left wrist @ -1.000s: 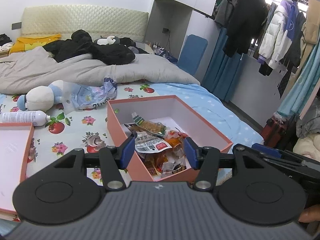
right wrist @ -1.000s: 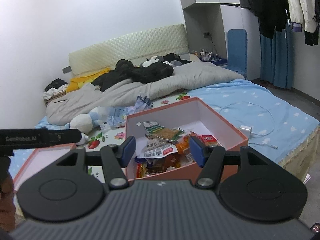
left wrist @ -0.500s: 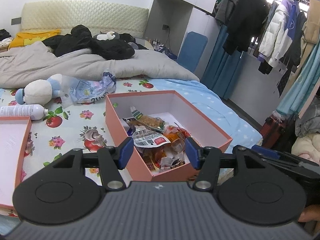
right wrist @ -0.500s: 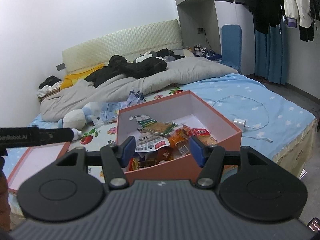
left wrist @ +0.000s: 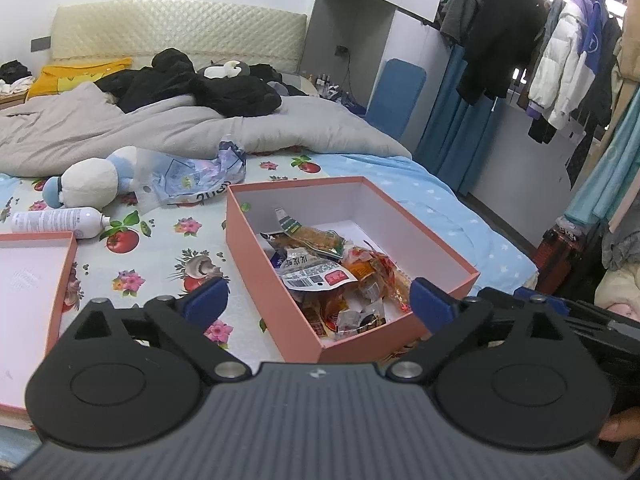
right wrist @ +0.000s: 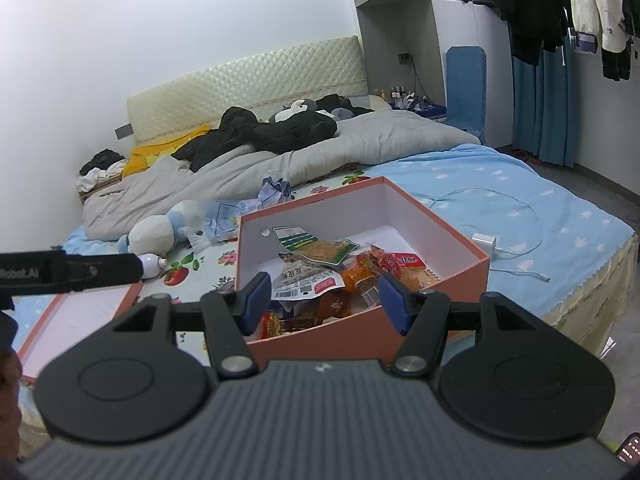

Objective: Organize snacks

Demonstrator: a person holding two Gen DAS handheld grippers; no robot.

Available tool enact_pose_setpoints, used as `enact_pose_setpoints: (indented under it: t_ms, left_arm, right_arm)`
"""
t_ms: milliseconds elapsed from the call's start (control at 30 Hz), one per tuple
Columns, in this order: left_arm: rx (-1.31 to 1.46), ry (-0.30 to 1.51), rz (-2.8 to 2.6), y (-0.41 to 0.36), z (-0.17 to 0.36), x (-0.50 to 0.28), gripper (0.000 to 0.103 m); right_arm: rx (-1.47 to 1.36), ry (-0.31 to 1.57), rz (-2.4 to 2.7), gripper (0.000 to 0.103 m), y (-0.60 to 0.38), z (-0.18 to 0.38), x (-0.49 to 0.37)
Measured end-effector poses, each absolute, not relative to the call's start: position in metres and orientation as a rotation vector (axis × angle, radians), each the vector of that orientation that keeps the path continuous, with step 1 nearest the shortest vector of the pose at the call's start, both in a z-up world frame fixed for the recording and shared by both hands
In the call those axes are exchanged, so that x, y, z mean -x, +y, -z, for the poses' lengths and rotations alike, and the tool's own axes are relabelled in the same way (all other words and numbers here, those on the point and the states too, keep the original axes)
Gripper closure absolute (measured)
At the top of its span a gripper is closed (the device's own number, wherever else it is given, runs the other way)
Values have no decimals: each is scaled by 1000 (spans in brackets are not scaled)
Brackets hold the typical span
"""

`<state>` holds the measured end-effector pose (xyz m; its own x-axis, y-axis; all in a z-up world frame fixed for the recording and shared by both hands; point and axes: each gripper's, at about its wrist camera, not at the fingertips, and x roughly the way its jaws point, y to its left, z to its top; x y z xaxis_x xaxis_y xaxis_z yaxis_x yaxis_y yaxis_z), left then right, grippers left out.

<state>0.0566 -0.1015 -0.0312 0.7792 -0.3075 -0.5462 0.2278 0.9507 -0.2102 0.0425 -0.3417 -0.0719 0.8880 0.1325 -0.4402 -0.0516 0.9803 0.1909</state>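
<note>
A salmon-pink box (left wrist: 256, 252) stands on the bed near its foot; it also shows in the right wrist view (right wrist: 452, 284). It holds a heap of snack packets (left wrist: 332, 276), orange, red, white and green ones (right wrist: 320, 264). Its pink lid (left wrist: 24, 292) lies open side up to the left, also seen in the right wrist view (right wrist: 76, 316). My left gripper (left wrist: 318, 304) is open wide and empty, hovering before the box's near end. My right gripper (right wrist: 326, 300) is open and empty, just in front of the box.
On the flowered sheet lie a white bottle (left wrist: 56, 220), a plush toy (left wrist: 88, 180) and a crumpled plastic bag (left wrist: 192, 176). A grey duvet with black clothes (left wrist: 200, 88) fills the bed's head. A charger and cable (right wrist: 492, 240) lie on the blue sheet. Coats (left wrist: 560, 52) hang at right.
Both grippers have drawn back and up from the box. The left gripper's jaws have opened wider. The snacks in the box have not moved.
</note>
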Motion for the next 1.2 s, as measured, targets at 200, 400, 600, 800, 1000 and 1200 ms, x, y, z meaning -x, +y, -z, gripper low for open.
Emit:
enact_pose_setpoints:
  t_ms: [200, 400, 600, 800, 1000, 1200]
  left_arm:
    - [94, 620, 293, -108, 32, -54, 2]
    - [103, 630, 257, -106, 33, -54, 2]
    - [109, 633, 232, -101, 31, -54, 1]
    - [121, 627, 239, -100, 29, -53, 1]
    - [128, 619, 260, -99, 27, -51, 1]
    - [131, 617, 257, -99, 28, -49, 1]
  right_arm:
    - [-171, 471, -90, 41, -341, 70, -44]
    - [-191, 458, -95, 6, -343, 70, -44]
    - [-199, 459, -86, 0, -343, 71, -44]
    - [-197, 459, -97, 0, -341, 71, -44]
    - [-192, 451, -92, 0, -342, 71, -43]
    - [-187, 455, -92, 0, -340, 71, -43]
